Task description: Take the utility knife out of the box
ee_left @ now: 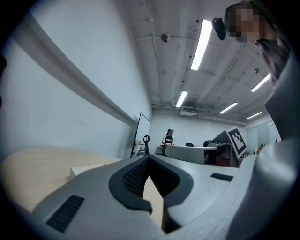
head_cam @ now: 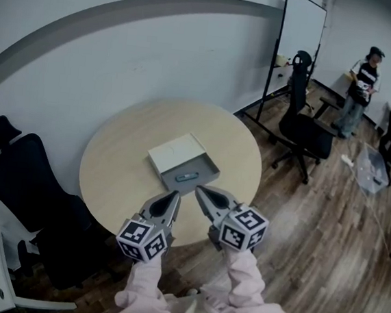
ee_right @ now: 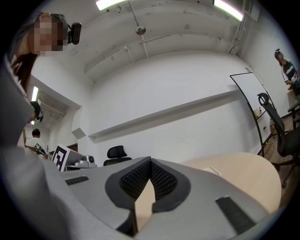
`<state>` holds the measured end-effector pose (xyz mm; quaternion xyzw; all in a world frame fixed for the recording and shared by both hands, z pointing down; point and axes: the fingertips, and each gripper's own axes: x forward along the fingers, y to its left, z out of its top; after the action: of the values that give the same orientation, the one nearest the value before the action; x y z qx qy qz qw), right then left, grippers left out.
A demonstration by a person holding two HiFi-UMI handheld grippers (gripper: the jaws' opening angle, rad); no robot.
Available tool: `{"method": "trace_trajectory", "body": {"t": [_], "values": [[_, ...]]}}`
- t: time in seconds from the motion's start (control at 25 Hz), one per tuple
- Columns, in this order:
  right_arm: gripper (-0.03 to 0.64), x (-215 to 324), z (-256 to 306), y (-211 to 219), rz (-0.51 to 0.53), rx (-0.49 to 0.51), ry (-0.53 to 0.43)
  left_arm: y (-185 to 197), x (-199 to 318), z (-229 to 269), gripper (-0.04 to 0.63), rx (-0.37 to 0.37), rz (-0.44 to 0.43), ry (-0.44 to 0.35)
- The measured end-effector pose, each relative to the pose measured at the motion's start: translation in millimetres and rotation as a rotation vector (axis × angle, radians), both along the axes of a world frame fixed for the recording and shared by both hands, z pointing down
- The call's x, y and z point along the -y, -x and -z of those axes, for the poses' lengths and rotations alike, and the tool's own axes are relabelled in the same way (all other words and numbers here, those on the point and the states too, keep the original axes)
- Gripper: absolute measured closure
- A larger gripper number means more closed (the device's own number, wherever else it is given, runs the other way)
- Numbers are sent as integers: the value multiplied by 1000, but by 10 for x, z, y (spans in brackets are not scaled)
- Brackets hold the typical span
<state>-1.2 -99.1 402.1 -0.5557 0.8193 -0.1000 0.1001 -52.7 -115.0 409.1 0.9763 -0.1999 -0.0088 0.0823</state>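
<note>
Right now both tongs are closed and empty. The left tongs have their tips pressed together, with only a sliver of desk showing through the gap behind the pads. The right tongs look the same in their own view. Both hover level over the near edge of the desk, side by side, pointing at the box. It sits near the middle of the desk with its grey tray open toward the person. The knife lies flat in that tray, close to its near wall and just beyond the tips of the right tongs. The step in hand looks like the approach, so nothing is gripped yet. To do it well, the right tongs, being nearer, should probably open before they reach the tray. They should then tip down and straddle the knife across its narrow width, not along it. The knife is slim and lies low, so the pads likely need to reach almost to the tray floor. The left tongs could press on the box's white part so that it does not slide or lift.
</note>
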Motion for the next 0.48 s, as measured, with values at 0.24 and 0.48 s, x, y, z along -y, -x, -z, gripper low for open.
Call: {"method": "trace_trajectory", "body": {"t": [0.24,0.48], "values": [[620,108,-32,-125,-19,19,0,-69,120,-27,591,10,-8,3],[620,249,-109,-169,-6,35,17,-99,244,-125,591,20,7,24]]}}
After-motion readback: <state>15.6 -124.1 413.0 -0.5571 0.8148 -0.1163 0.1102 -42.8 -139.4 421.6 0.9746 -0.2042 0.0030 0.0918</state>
